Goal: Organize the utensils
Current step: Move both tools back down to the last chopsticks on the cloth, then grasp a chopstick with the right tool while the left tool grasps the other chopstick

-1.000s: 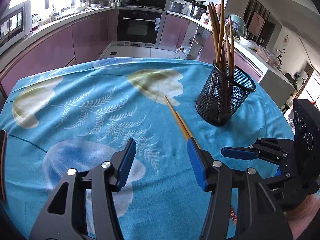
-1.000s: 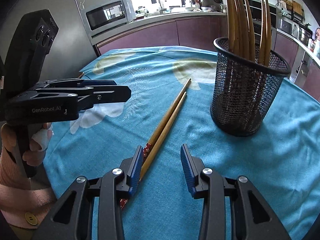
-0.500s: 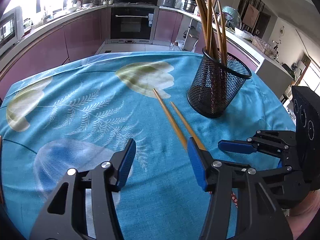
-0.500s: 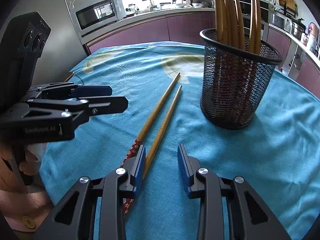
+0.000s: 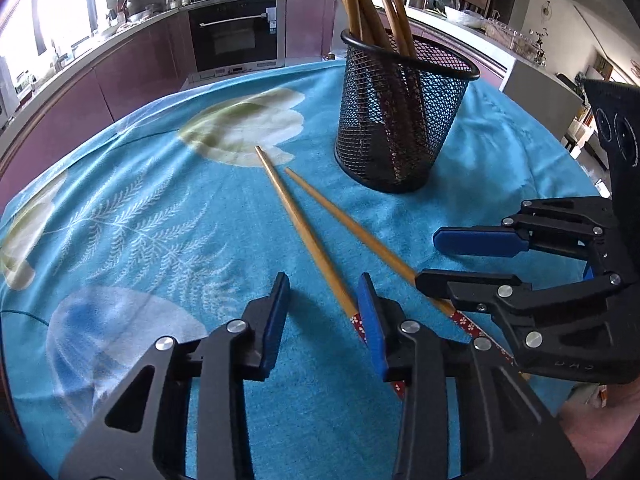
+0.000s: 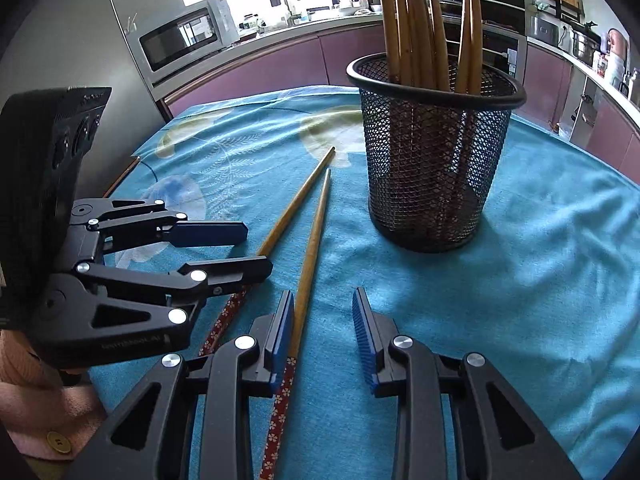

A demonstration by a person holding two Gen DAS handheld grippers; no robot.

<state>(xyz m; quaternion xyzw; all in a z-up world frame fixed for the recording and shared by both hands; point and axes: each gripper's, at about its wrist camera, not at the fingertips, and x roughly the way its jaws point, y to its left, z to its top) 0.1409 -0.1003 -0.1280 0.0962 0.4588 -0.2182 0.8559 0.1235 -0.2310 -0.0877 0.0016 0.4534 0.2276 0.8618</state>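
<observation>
Two wooden chopsticks with red flowered ends lie side by side on the blue tablecloth. The left chopstick runs between the jaws of my left gripper, close to its right finger; the jaws are closing and do not press on it. The right chopstick lies just inside the left finger of my right gripper, whose jaws are also closing without pinching it. A black mesh holder stands beyond, with several chopsticks upright in it. Each gripper shows in the other's view: right gripper, left gripper.
The tablecloth covers a round table whose edge drops away on all sides. Kitchen counters, an oven and a microwave stand behind. A person's pink sleeve is at the lower left.
My left gripper has moved right and down onto the left chopstick and its jaws have narrowed. The right jaws have narrowed slightly. The two chopsticks now lie further apart.
</observation>
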